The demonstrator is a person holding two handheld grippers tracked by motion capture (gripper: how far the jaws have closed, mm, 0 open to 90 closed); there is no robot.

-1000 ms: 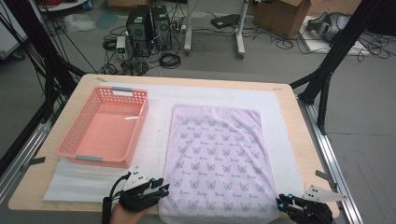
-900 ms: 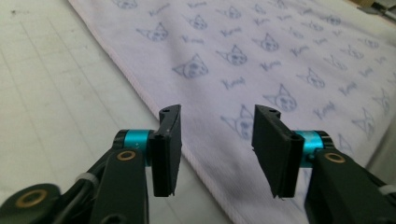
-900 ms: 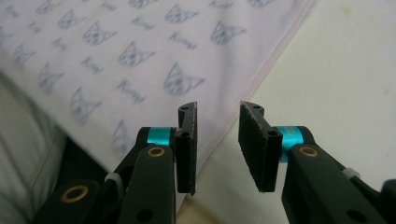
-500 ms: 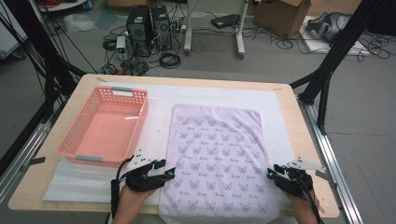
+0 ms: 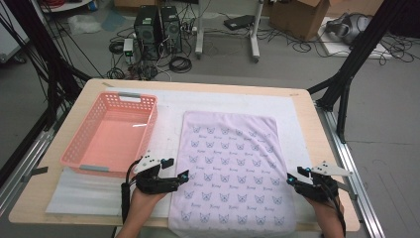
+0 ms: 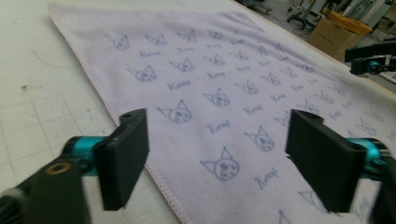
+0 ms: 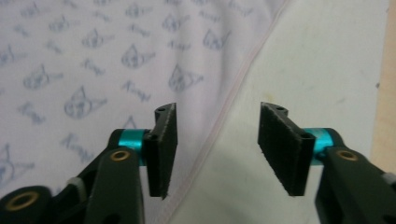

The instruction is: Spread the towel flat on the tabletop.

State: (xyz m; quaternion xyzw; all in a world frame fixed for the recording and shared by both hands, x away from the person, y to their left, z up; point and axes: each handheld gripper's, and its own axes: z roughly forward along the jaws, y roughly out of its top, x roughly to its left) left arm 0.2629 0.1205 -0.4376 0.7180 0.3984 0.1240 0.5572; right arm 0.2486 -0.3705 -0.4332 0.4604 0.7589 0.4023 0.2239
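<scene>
A pale lilac towel [image 5: 233, 168] printed with small cat faces lies flat on the white mat, its near end hanging over the table's front edge. My left gripper [image 5: 184, 176] sits at the towel's left hem, low on the table. Its jaws have just been opening and now stand wide over the hem [image 6: 159, 175], with nothing pressed between them. My right gripper [image 5: 291, 179] is at the towel's right hem. Its jaws have also just been opening and straddle the hem [image 7: 219, 133] without gripping it. The right gripper [image 6: 371, 58] also appears far off in the left gripper view.
A pink plastic basket [image 5: 110, 134] stands empty on the left half of the table. A white foam mat [image 5: 168, 104] covers most of the wooden tabletop [image 5: 302, 106]. Computers, cables and a cardboard box lie on the floor beyond.
Both hands have moved forward from the near corners to the towel's side hems. Both sets of jaws have opened.
</scene>
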